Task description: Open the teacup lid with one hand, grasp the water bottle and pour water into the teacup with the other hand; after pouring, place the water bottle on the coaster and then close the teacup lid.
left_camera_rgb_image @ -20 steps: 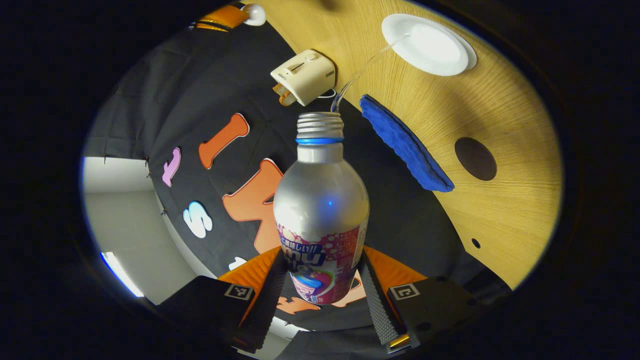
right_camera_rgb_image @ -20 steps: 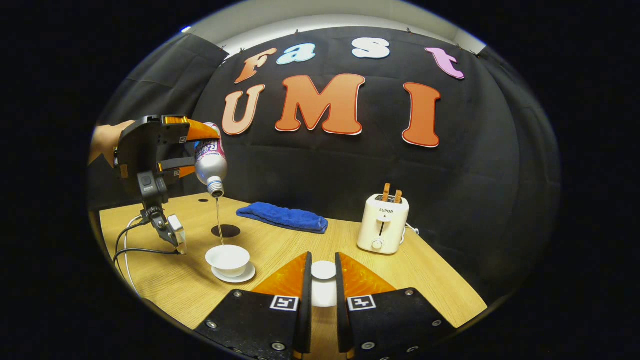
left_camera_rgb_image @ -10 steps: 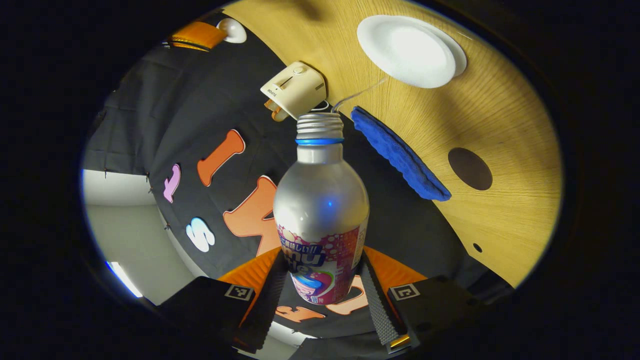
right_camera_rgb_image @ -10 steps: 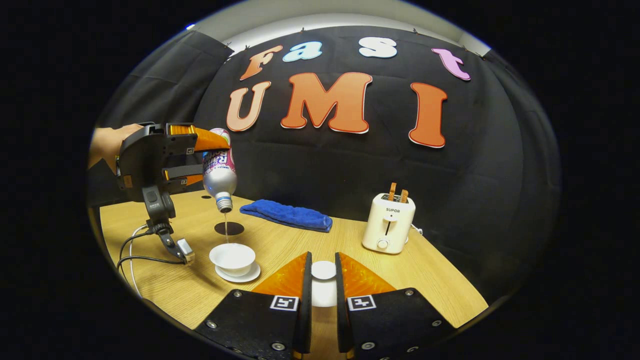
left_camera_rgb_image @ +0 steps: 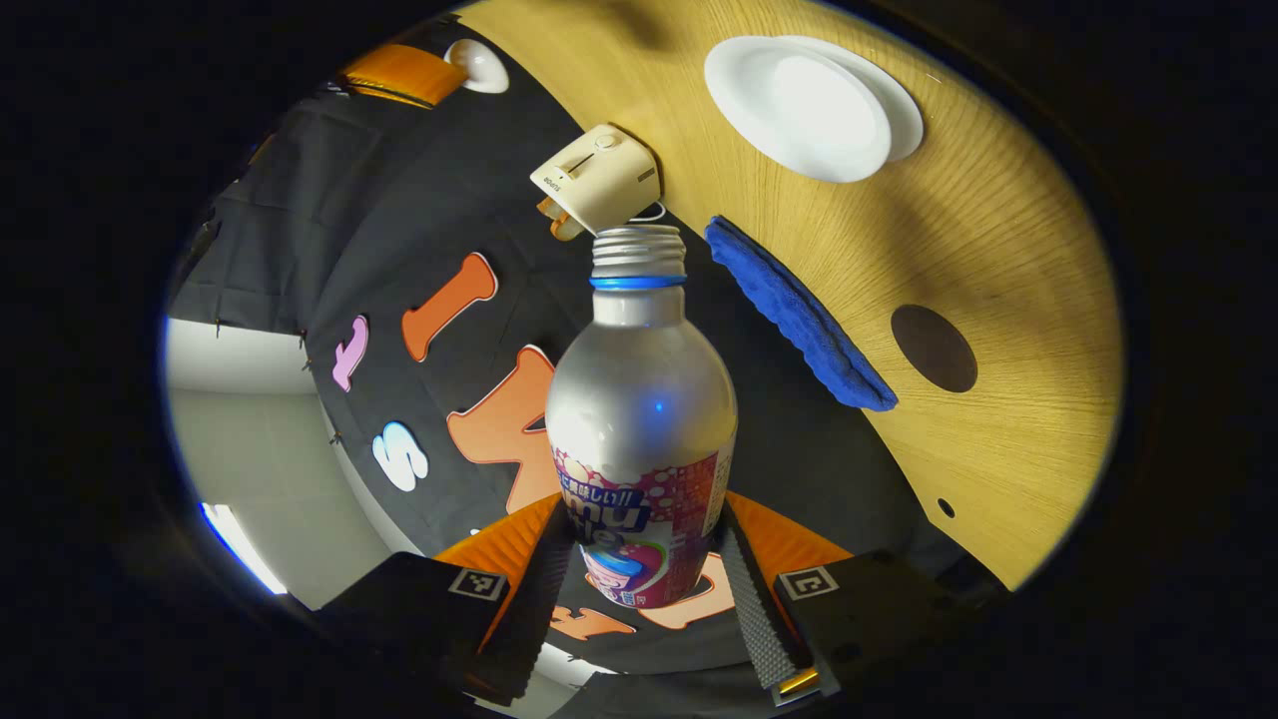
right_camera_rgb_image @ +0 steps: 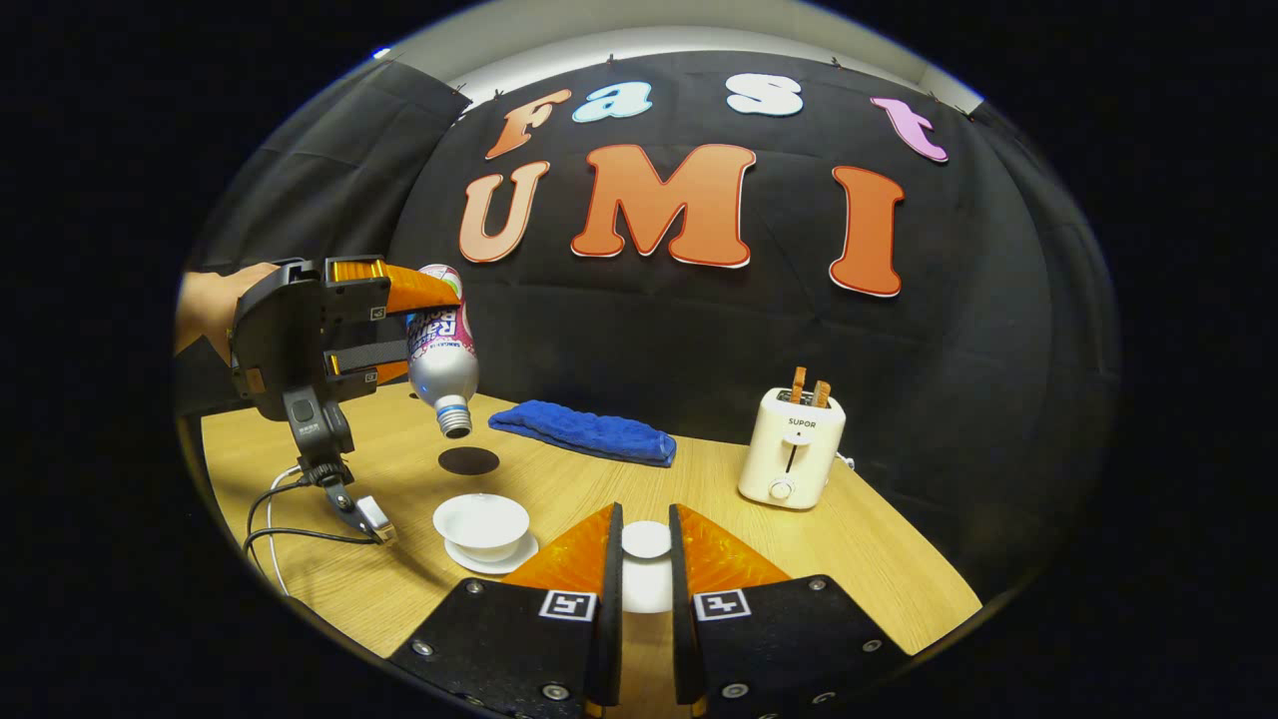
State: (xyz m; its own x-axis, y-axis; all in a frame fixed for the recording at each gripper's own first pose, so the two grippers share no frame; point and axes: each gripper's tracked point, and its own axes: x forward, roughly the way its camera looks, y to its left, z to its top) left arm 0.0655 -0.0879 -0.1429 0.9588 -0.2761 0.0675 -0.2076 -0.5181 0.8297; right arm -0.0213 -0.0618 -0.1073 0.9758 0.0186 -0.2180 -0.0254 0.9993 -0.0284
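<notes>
1. Left gripper view: the water bottle (left_camera_rgb_image: 639,419) is clamped between the two fingers of the left gripper (left_camera_rgb_image: 639,589), which press on its labelled lower body from both sides.
2. The bottle's open threaded mouth is pointed away from the camera, and no stream is seen leaving it.
3. Beyond the mouth, the teacup (left_camera_rgb_image: 799,108) is seen uncovered on its saucer (left_camera_rgb_image: 904,100) on the wooden bench (left_camera_rgb_image: 998,230).
4. The round dark coaster (left_camera_rgb_image: 934,348) is seen lying bare on the bench, apart from the teacup, with the folded blue towel (left_camera_rgb_image: 799,305) along the bench's back edge beside it.
5. The cream toaster (left_camera_rgb_image: 599,178) is seen near the far end of that back edge.
6. In the right gripper view, the left gripper (right_camera_rgb_image: 399,325) is seen held by a hand (right_camera_rgb_image: 205,310) above the bench's left side, with the water bottle (right_camera_rgb_image: 441,350) tilted mouth-down in the air.
7. The bottle mouth is placed above the coaster (right_camera_rgb_image: 468,460) and behind the teacup (right_camera_rgb_image: 481,520), touching neither.
8. The teacup is seen near the bench's front-left part, on its saucer (right_camera_rgb_image: 514,554), with cables (right_camera_rgb_image: 290,519) lying to its left.
9. The towel (right_camera_rgb_image: 584,432) and toaster (right_camera_rgb_image: 791,457) are lined along the back edge.
10. The right gripper (right_camera_rgb_image: 646,579) is closed on the white teacup lid (right_camera_rgb_image: 647,539), which is held between its two fingers clear of the cup.
</notes>
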